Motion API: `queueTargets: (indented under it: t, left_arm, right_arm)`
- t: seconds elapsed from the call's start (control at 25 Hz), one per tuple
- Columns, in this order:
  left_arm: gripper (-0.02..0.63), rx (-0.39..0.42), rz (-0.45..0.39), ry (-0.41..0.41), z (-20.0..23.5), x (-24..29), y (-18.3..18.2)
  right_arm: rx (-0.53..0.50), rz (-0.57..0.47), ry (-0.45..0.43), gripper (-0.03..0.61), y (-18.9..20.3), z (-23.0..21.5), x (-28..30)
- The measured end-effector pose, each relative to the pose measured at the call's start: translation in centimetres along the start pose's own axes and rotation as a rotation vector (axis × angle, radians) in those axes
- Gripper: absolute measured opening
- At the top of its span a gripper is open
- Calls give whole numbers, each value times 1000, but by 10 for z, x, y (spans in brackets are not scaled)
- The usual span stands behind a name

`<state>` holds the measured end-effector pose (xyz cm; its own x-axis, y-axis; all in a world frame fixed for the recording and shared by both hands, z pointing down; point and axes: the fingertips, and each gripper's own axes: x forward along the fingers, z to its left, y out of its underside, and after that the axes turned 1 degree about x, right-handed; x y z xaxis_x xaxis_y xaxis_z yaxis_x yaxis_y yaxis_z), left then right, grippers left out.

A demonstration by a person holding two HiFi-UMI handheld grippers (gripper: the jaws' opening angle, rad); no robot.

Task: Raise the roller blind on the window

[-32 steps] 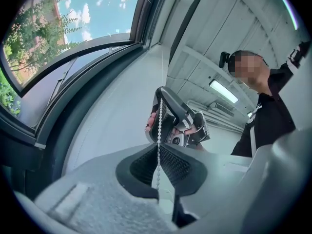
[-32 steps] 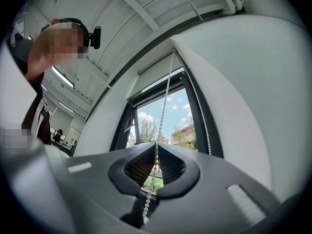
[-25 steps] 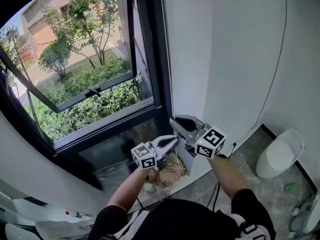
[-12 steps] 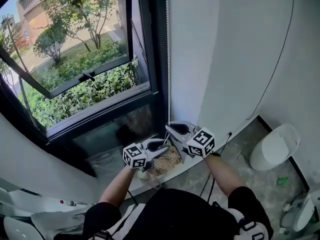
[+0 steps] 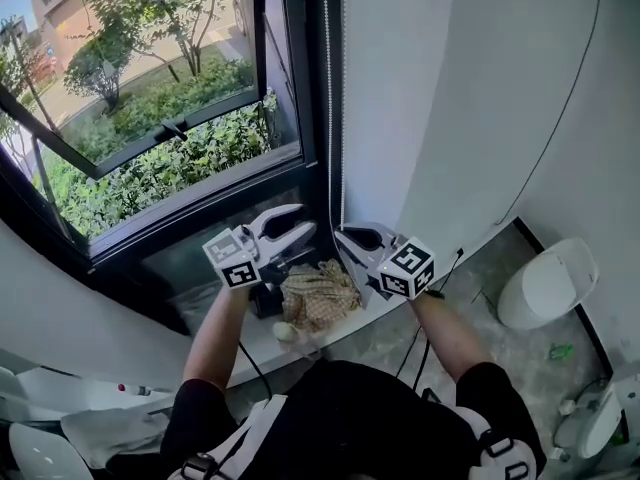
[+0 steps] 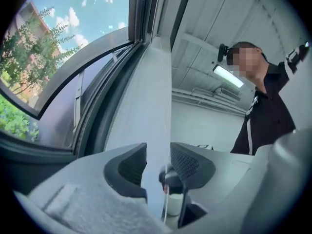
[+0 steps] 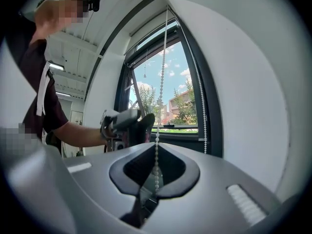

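A white bead chain (image 5: 329, 118) hangs down the dark window frame beside the white wall. My right gripper (image 5: 342, 238) is shut on that chain low down; in the right gripper view the beads (image 7: 160, 106) rise straight out of its closed jaws (image 7: 156, 172), with a second strand (image 7: 197, 82) hanging to the right. My left gripper (image 5: 305, 218) is just left of the chain and a little higher. Its jaws have just been opening and now stand apart (image 6: 158, 162), pads pressing on nothing. The blind itself is out of view.
The tilted window pane (image 5: 150, 118) opens onto bushes. A mesh cloth bundle (image 5: 318, 293) lies on the sill below both grippers. A white toilet (image 5: 545, 283) stands at lower right, and a black cable (image 5: 560, 118) runs down the wall.
My left gripper has opened and risen up and to the left, away from the right gripper. The right gripper has come down with the chain in its jaws.
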<state>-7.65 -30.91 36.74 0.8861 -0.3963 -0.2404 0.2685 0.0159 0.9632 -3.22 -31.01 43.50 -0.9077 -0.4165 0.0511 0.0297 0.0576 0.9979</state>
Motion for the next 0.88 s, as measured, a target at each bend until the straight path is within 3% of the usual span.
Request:
queueTargets:
  t: [0.16, 0.36, 0.52, 0.6, 0.72, 0.88]
  left_arm:
    - [158, 4, -106, 77, -14, 32, -51]
    - [170, 71, -85, 142, -31, 70, -70]
    - [167, 59, -111, 204, -44, 85, -82]
    - [125, 62, -97, 236, -51, 89, -84]
    - [11, 67, -76, 209, -50, 91, -82]
    - [9, 82, -41, 140, -47, 90, -70]
  right_arm:
    - [-5, 6, 1, 17, 0, 2, -2]
    - [-3, 7, 4, 17, -1, 5, -7]
    - [4, 7, 8, 17, 0, 6, -10]
    - [4, 8, 7, 17, 0, 6, -12]
    - [2, 5, 5, 17, -1, 7, -15]
    - [57, 4, 17, 17, 11, 1, -17]
